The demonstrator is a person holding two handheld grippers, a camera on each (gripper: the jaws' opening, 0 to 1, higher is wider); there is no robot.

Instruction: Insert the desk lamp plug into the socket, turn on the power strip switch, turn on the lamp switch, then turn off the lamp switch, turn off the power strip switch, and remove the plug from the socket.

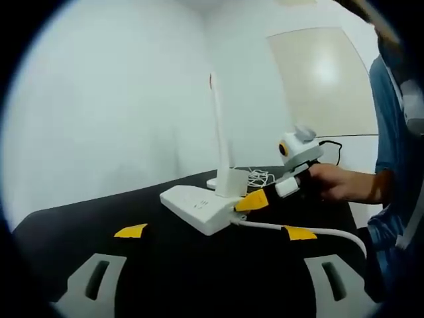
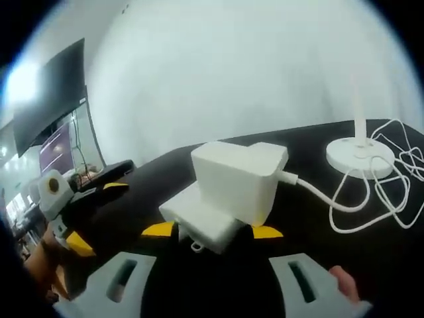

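1. We see the flat white plastic power strip [image 1: 199, 207] lying on the black tabletop [image 1: 99, 218], with the white desk lamp on its round base [image 2: 360, 156] standing just behind it.
2. In the right gripper view, the chunky white square plug adapter [image 2: 240, 180] sits on the strip, so we judge it seated in the socket, with its white cord [image 2: 371, 199] trailing toward the lamp.
3. Our right gripper [image 2: 212, 231] has yellow-tipped jaws parted on either side of the strip's end, gripping nothing.
4. Our left gripper [image 1: 215, 232] hangs back with jaws spread wide and empty.
5. We cannot tell the switch positions; the lamp looks unlit, so either the switching is still ahead or only unplugging remains.
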